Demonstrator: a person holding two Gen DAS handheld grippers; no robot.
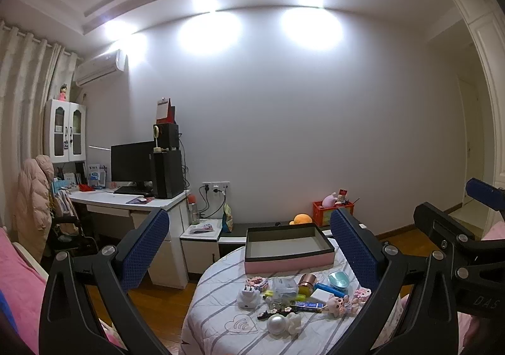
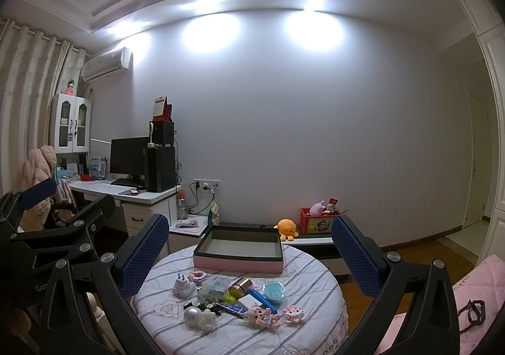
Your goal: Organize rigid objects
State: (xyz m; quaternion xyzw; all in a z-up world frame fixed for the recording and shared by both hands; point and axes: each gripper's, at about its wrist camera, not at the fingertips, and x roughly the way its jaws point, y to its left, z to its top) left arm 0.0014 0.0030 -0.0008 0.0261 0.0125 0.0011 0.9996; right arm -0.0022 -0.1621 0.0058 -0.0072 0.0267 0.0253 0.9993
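Currently, left claw (image 1: pixel 249 247): hovering spread wide, gripping nothing.
Right claw (image 2: pixel 249 251): likewise hanging spread, holding nothing.
Landmark: shallow pink-sided cardboard box with a dark rim (image 2: pixel 239 248), sitting at the far side of the round striped-cloth desk (image 2: pixel 303 329).
Task's things: white plug adapter (image 2: pixel 182 286), teal case (image 2: pixel 274 291) and small pink doll (image 2: pixel 259 314) are lying in front of that box.

right gripper (image 2: pixel 249 247) jaws wide, empty | pink box (image 2: pixel 238 249) open on round table (image 2: pixel 315 333); small items (image 2: pixel 233 298) clustered in front of it
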